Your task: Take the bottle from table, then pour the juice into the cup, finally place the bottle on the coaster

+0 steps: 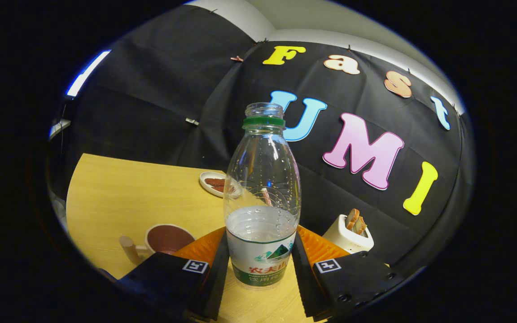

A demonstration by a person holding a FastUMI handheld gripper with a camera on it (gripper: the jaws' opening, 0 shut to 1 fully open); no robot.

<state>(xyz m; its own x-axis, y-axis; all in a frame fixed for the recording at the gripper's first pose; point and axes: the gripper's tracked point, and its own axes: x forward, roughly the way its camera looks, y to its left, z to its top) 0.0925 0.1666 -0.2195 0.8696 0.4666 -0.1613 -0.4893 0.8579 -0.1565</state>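
Both fingers of the gripper (260, 264) press the uncapped bottle (262, 197) at its label, apparently lifted; pouring into the cup (165, 240) and the coaster placement remain.

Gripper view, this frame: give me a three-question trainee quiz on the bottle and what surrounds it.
1. True or false: the bottle has its cap on.
2. Where does the bottle stand relative to the gripper? A) between its fingers B) far beyond them C) lying on its side beside them
3. Name the vessel on the table beside the gripper, to the left of the bottle.

Key:
1. False: the neck is open, with just a green ring below it.
2. A: upright between the fingers, which flank its labelled base; whether both press on it is unclear.
3. The cup with a handle, dark inside.
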